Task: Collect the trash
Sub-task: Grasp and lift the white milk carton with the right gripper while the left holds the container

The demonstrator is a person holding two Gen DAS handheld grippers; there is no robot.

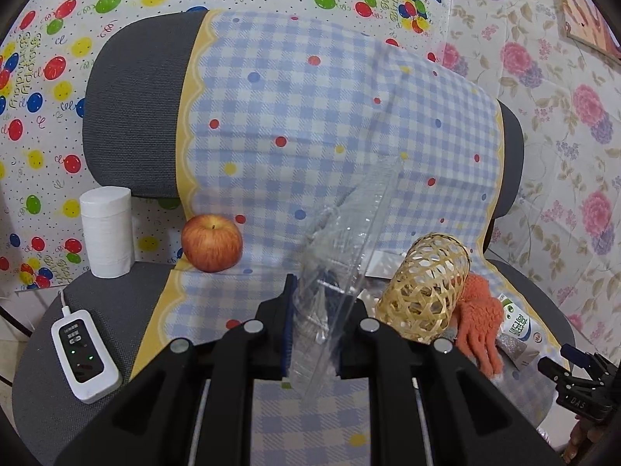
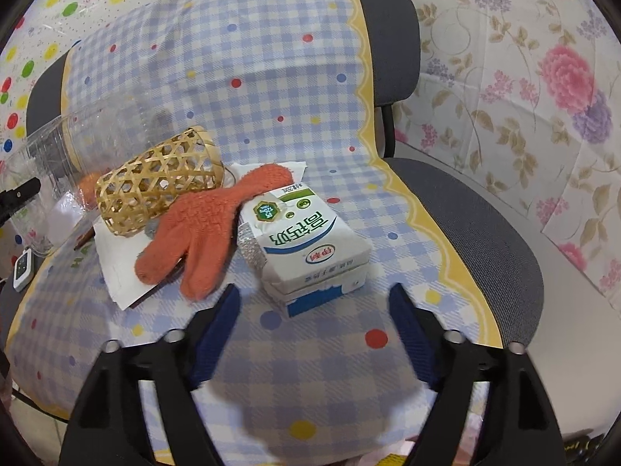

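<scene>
While my left gripper (image 1: pixel 310 334) clamps its jaws on the clear plastic bag (image 1: pixel 341 256), my right gripper (image 2: pixel 314 334) stands with jaws spread before the milk carton (image 2: pixel 306 240) on the chair seat (image 2: pixel 485 225). I judge the carton light, crushable; grip its long sides.

One apple (image 1: pixel 212 247), one paper roll (image 1: pixel 106 231), one charger (image 1: pixel 84 356), one basket (image 1: pixel 423 286), one orange glove (image 2: pixel 211 225), one milk carton (image 2: pixel 306 244), one clear plastic container (image 1: pixel 341 268), one chair (image 1: pixel 136 105)
</scene>
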